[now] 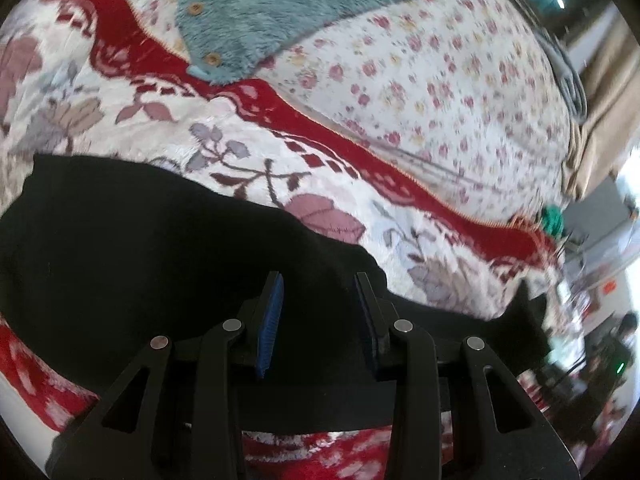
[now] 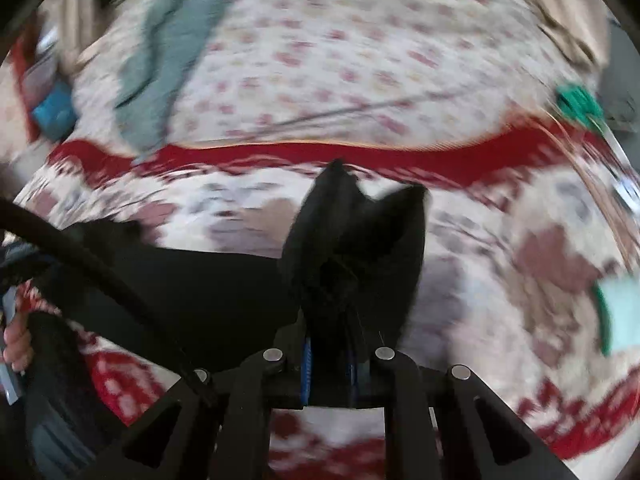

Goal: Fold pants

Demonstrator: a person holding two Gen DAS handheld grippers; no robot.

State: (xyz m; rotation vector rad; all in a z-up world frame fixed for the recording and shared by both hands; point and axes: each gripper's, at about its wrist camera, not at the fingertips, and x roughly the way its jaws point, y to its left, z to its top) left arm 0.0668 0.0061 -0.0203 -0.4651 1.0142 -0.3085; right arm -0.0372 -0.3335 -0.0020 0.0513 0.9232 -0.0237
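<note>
The black pants [image 1: 140, 248] lie on a floral blanket, spread across the lower left of the left wrist view. My left gripper [image 1: 319, 276] sits low over them with its blue pads [image 1: 272, 320] apart. Black cloth fills the gap, and I cannot tell if the pads press on it. In the blurred right wrist view, my right gripper [image 2: 330, 336] is shut on a bunched end of the pants [image 2: 352, 240]. That end sticks up past the fingers, and the rest of the pants trails down to the left.
The blanket [image 1: 440, 208] has a red border and lies on a flowered sheet [image 1: 440, 80]. A fluffy teal garment [image 1: 260, 16] with buttons lies at the far side. A small green thing [image 1: 552, 216] sits near the bed's right edge. A hand [image 2: 16, 340] and a black cable [image 2: 100, 264] are at the left.
</note>
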